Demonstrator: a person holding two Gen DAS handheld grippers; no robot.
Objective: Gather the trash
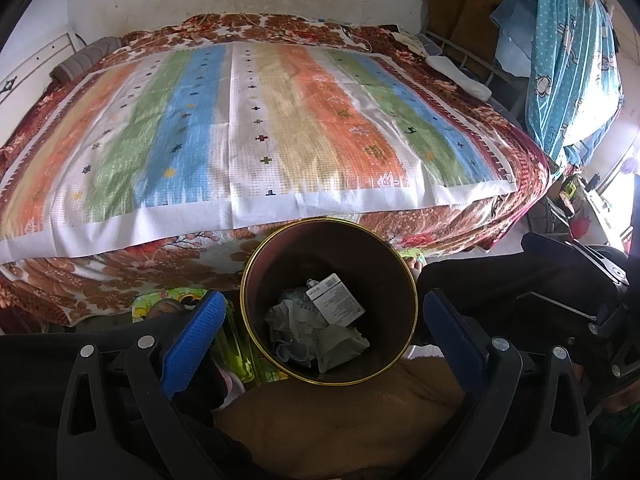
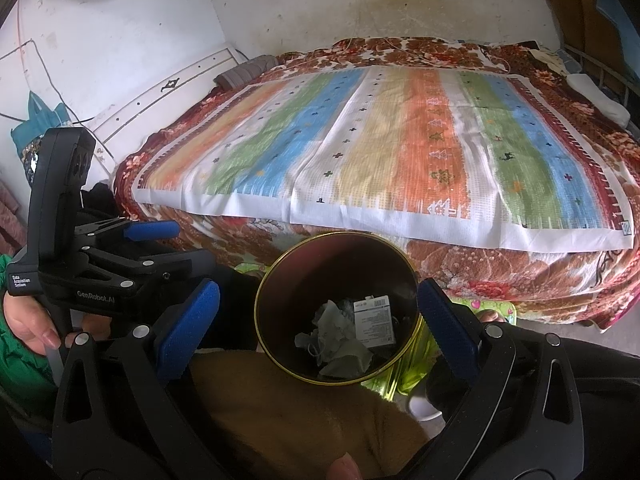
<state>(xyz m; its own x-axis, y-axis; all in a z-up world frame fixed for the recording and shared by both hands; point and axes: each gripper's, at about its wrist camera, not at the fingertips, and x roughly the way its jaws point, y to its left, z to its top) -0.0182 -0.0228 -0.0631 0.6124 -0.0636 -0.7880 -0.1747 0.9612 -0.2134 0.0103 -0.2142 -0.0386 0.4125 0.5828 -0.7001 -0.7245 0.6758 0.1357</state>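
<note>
A: Starting at the left of the right wrist view, what surrounds the bin?

B: A hand (image 2: 38, 326) at the left edge holds the black left gripper with blue pads (image 2: 150, 256); its fingers point right and stand spread, with nothing between them. Behind it a white headboard (image 2: 160, 94) leans along the wall in the upper left.

A: And the middle?

B: A bed with a brown floral blanket (image 2: 500, 264) fills the upper half, a striped orange, green and blue cloth (image 2: 380, 140) spread flat over it. Just below the bed's edge stands the round dark bin with a gold rim (image 2: 276, 280), centre frame, between the right gripper's (image 2: 318, 316) blue pads (image 2: 188, 320). Those are also wide apart, holding nothing.

A: Which way does the bin face?

B: Its mouth opens up toward the camera; its long axis runs away from the lens, down to the floor. Inside lie crumpled grey-green paper (image 2: 340, 344) and a white printed label (image 2: 374, 320).

A: Anything in the way?

B: A brown furry cloth (image 2: 288, 412) lies below the bin in the lower centre, overlapping its near rim. In the left wrist view, the bin (image 1: 256, 264) sits likewise between the spread left pads (image 1: 194, 340), and blue patterned fabric (image 1: 568, 64) hangs in the upper right.
</note>
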